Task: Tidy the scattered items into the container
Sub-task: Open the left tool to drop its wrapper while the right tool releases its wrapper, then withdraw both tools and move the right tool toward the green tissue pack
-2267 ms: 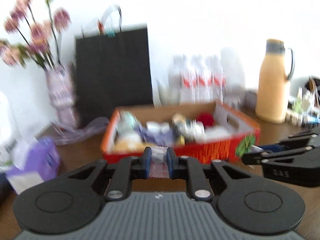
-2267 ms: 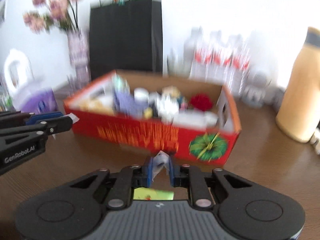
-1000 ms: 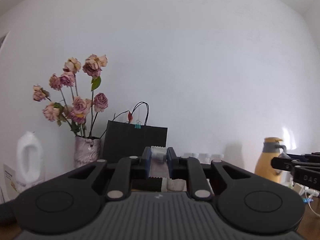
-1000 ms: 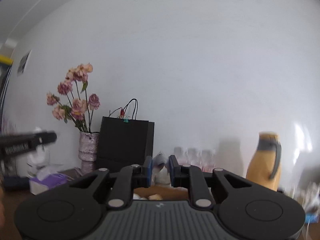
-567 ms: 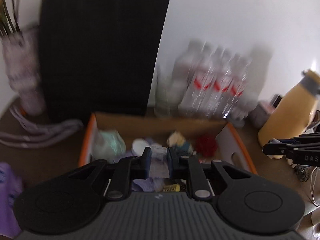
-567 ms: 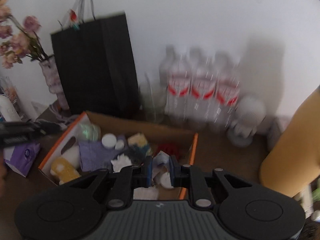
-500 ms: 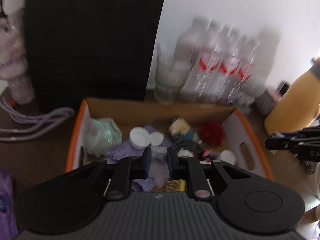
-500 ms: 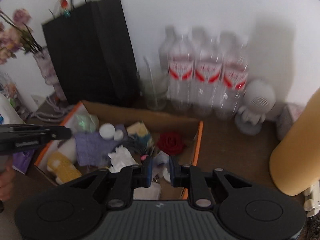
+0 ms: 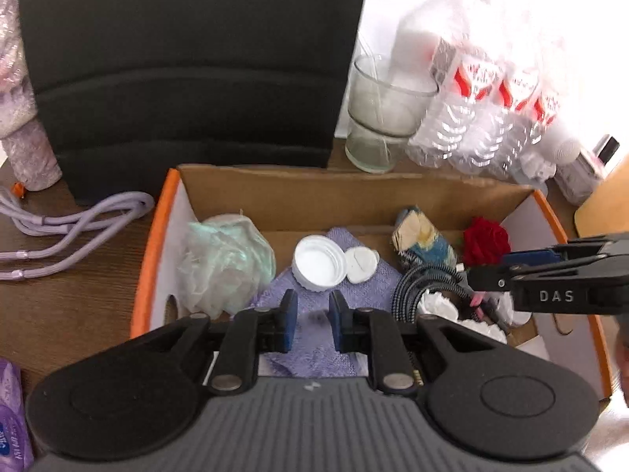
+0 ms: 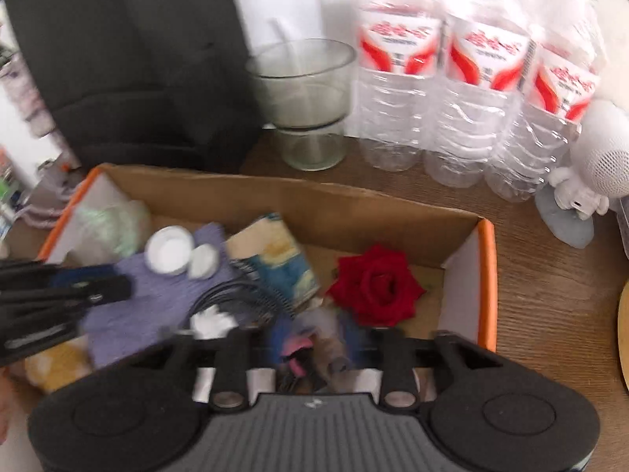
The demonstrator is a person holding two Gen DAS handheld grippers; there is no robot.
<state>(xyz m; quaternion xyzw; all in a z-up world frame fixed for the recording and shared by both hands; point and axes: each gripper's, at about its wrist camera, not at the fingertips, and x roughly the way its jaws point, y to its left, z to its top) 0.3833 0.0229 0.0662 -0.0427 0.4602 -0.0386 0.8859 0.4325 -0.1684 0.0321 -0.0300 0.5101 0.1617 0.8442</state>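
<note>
The cardboard box (image 9: 157,244) with an orange rim (image 10: 487,275) holds a red rose (image 9: 485,240), a white cap (image 9: 318,261), a purple cloth (image 9: 310,346), a pale green bag (image 9: 224,259) and a braided cable (image 9: 424,279). My left gripper (image 9: 312,320) points down over the cloth. Its jaws stand a narrow gap apart, and only cloth shows between them. My right gripper (image 10: 312,340) hangs over the box's right end near the rose (image 10: 375,287). Its jaws are opening, with a blurred pale and pink thing (image 10: 310,350) loose between them.
A black paper bag (image 9: 188,59), a glass (image 9: 385,114) and several water bottles (image 9: 491,98) stand behind the box. A purple cord (image 9: 70,220) and a vase (image 9: 19,118) are at the left. A white figurine (image 10: 601,157) stands at the right.
Both grippers tipped down from facing the wall to hang over the box. The sachet between the left jaws is gone. The right jaws have spread apart from the small wrapper.
</note>
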